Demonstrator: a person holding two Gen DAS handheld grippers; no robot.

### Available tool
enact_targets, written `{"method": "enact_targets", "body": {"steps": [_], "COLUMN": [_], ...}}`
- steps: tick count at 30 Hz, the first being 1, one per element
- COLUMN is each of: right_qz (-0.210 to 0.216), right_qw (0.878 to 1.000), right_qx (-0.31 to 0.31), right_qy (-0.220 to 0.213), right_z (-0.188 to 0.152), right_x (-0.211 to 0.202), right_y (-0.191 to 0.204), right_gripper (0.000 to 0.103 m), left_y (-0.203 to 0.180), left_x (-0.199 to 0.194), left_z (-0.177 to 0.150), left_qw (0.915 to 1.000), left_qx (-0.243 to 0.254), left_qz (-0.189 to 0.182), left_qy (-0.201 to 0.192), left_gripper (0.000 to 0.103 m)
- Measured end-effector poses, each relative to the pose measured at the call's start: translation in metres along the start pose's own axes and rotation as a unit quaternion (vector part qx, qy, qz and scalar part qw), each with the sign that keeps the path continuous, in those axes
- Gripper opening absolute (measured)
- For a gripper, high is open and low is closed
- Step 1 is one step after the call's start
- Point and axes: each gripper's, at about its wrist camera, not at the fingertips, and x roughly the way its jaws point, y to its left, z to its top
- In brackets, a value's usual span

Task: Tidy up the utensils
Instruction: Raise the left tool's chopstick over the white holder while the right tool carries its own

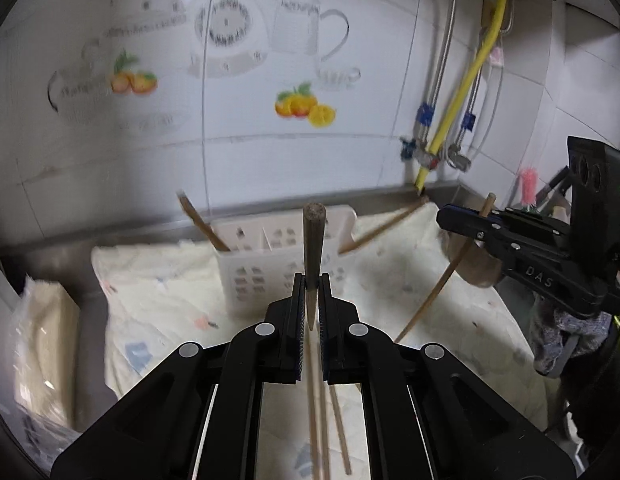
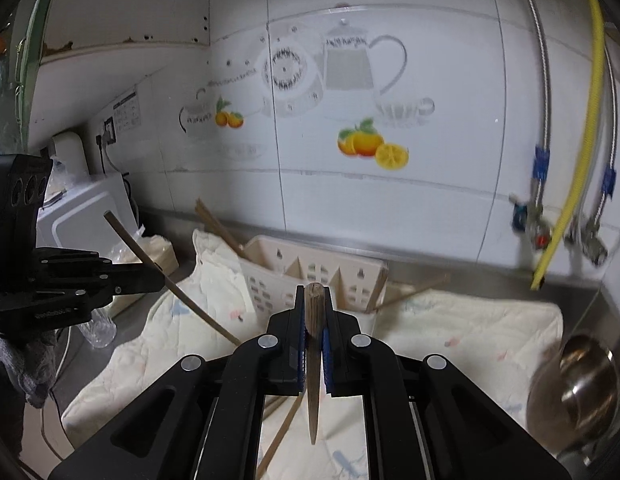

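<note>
A white slotted utensil basket (image 1: 266,264) (image 2: 310,270) stands on a cream cloth by the wall, with a chopstick (image 1: 198,220) leaning out of its left side and another (image 1: 384,224) out of its right. My left gripper (image 1: 312,280) is shut on a wooden chopstick (image 1: 313,240), thick end up, in front of the basket. My right gripper (image 2: 314,300) is shut on a second chopstick (image 2: 314,360), also upright. Each gripper shows in the other's view: the right (image 1: 462,220) with its slanted stick, the left (image 2: 158,278) likewise. Loose chopsticks (image 1: 322,420) lie on the cloth below.
The cream cloth (image 1: 170,288) covers a steel counter against a tiled wall. Hoses and a yellow pipe (image 1: 466,84) hang at the right corner. A metal bowl (image 2: 582,376) sits at the right, a white appliance (image 2: 82,216) and a wrapped package (image 1: 42,340) at the left.
</note>
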Motion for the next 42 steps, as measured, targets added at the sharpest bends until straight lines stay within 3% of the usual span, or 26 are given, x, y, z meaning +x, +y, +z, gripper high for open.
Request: {"method": "enact_targets", "body": {"steps": [7,12,20,34,42], "right_qz": [-0.006,-0.022,-0.051,-0.054,-0.058], "right_qw": [0.999,0.997,0.993,0.997,0.997], "right_qx": [-0.014,-0.006,0.010,0.035,0.048], "right_qy": [-0.040,-0.071,-0.108,-0.047,-0.035], "right_z": [0.043,0.070,0.100,0.081,0.071], "right_x": [-0.005,-0.001,0.016,0.075,0.084], "right_y": [0.000,-0.007,-0.022,-0.040,-0.048], "right_gripper": [0.006,0.006,0.006,0.006,0.009], "left_y": [0.007,0.014,0.033,0.050,0.054], "left_x": [-0.027,-0.026,0.011,0.065,0.070], "left_z": [0.043,0.067,0.072,0.050,0.047], "left_qw": [0.9987,0.9972,0.9977,0.9986,0.9981], "left_qx": [0.004,0.004,-0.012,-0.039,-0.047], "left_qz": [0.009,0.026,0.044,0.036,0.037], "left_qy": [-0.049,-0.069,-0.050,0.012,0.015], "left_gripper": [0.005,0.005,0.005,0.005,0.007]}}
